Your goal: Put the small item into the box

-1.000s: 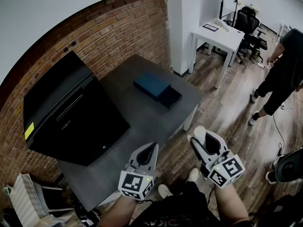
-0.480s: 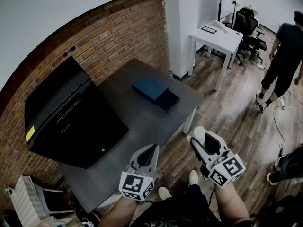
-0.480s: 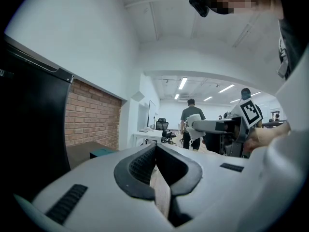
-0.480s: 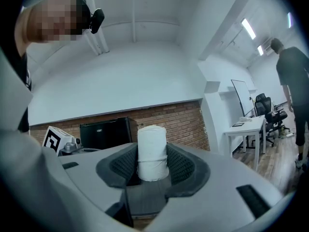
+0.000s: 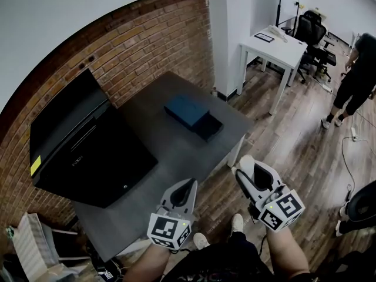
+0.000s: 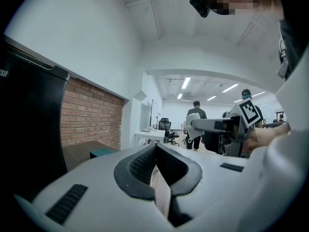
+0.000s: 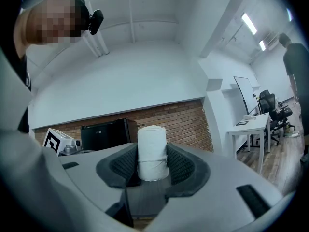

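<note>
Two tongs (image 5: 188, 185) (image 5: 249, 169), one white roll (image 7: 152, 151), one blue box (image 5: 192, 115), two tables (image 5: 170, 157) (image 5: 277, 44), one black appliance (image 5: 82, 151), one bystander (image 5: 357, 75).

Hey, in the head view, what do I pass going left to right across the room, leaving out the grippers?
black cabinet → blue box → white desk → black office chair → person standing at the right edge
</note>
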### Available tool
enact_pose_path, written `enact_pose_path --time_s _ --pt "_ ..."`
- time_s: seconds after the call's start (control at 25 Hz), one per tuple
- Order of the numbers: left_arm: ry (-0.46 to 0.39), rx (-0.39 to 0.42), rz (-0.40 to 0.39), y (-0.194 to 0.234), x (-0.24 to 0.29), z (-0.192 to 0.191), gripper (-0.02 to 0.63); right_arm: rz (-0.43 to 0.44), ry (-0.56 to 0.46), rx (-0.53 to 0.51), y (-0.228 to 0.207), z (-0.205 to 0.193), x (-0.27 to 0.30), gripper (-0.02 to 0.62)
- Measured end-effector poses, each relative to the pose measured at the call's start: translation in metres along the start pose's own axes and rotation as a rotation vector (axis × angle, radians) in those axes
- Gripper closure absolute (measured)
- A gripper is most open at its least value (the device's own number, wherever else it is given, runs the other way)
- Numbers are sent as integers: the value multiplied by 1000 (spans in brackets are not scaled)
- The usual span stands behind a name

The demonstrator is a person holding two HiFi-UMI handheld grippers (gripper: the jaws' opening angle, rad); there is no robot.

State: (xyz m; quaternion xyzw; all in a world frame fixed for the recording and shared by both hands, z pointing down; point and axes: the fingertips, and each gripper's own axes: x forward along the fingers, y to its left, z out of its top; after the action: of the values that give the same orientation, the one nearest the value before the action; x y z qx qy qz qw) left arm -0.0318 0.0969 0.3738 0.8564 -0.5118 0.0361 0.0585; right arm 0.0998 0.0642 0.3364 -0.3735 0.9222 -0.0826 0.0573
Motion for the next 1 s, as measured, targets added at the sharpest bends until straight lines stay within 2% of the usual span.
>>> enact_pose_path --time_s 0.4,1.0 --pt "-5 -16 40 -4 37 6 572 45 18 11 -38 11 13 399" --pt "5 -12 136 -7 83 10 572 158 28 46 -87 20 39 399"
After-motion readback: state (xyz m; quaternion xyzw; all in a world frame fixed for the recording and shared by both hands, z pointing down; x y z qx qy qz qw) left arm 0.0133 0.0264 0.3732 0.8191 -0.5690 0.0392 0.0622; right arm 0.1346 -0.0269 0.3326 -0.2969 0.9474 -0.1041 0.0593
